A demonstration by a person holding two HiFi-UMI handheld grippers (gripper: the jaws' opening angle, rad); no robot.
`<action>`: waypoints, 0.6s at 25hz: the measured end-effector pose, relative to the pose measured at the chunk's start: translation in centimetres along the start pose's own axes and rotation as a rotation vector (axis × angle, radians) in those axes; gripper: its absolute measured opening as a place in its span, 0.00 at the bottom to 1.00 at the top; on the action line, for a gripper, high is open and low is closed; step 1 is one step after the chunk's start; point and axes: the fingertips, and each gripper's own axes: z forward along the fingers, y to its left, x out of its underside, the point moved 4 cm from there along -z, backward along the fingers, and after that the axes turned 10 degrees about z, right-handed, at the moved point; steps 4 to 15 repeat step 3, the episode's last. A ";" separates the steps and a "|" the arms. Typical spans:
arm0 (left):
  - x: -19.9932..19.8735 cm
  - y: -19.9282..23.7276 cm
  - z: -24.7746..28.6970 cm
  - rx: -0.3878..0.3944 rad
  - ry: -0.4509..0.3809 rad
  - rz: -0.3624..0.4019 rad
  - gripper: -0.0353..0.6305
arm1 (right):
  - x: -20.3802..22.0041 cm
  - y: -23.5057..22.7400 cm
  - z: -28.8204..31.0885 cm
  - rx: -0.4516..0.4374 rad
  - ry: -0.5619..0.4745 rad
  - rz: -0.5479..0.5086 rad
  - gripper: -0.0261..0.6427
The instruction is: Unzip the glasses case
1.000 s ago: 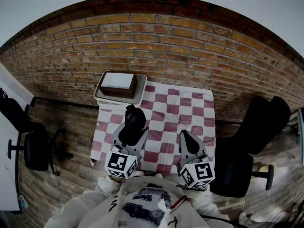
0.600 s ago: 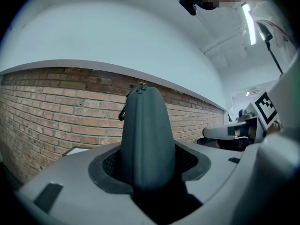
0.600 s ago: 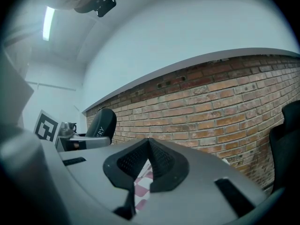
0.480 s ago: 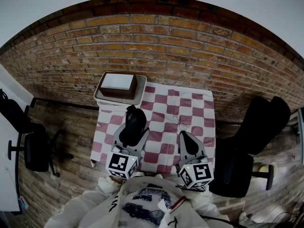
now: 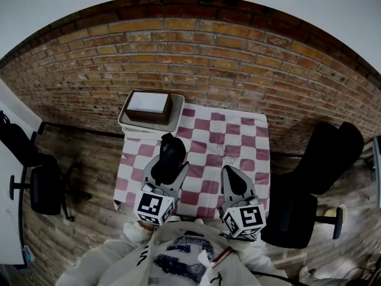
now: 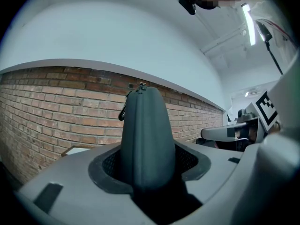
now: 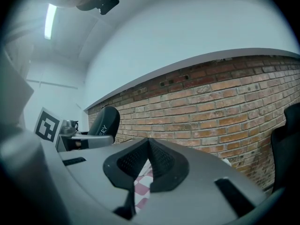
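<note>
Change since earlier frames: none to note; both grippers and the case in the same places as before
Left gripper (image 6: 149, 162): jaws clamped on the near end of the glasses case (image 6: 145, 135), one pad against each flank
Glasses case: dark, rounded, zip-around type; pointing away along the jaws toward the brick wall (image 6: 56, 107); in the head view, over the left half of the checked tablecloth (image 5: 238, 137); contact with the cloth not determinable
Zip pull (image 6: 123, 113): small loop hanging off the left side of the case near its far tip; slider (image 6: 142, 85) at the very tip; zip open or closed not determinable
Right gripper (image 7: 148, 149): pads pressed together with nothing between them; over the right half of the cloth, well apart from the case; red-and-white checks visible below the pads
Marker cubes: one at the near end of each gripper, close to the person's torso
Tray (image 5: 127, 121): at the far left corner of the table, carrying a brown box with a white top (image 5: 147, 105)
Surroundings: black office chair (image 5: 326, 155) to the right of the table, another chair (image 5: 43, 188) to the left, wood floor
</note>
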 end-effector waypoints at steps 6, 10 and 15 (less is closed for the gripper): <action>-0.2 0.0 0.1 0.001 -0.001 0.000 0.45 | -0.2 -0.1 0.0 0.004 0.000 0.000 0.06; -0.2 0.0 0.1 0.001 -0.001 0.000 0.45 | -0.2 -0.1 0.0 0.004 0.000 0.000 0.06; -0.2 0.0 0.1 0.001 -0.001 0.000 0.45 | -0.2 -0.1 0.0 0.004 0.000 0.000 0.06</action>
